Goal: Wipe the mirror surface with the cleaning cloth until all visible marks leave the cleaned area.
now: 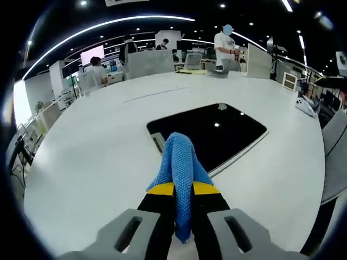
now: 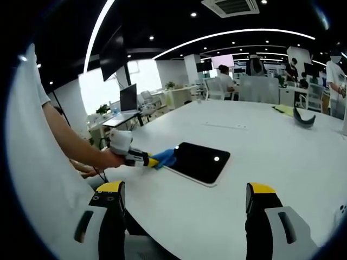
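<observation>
Mirror lies flat on the white table straight ahead of the left gripper, its dark glass starting just past the fingertips and its long axis running away and to the right of them. That gripper is the nearer one by far: its yellow-tipped jaws are pinched tight on the blue cleaning cloth, which bunches forward out of the tips and, in the right gripper view, meets the mirror's near edge where the cloth pokes from the left gripper. Whether the cloth presses on the glass or only overhangs the rim cannot be told. The right gripper hangs well back from the mirror, jaws spread wide and holding nothing. My reading is that the next stroke should push forward and right along the glass.
</observation>
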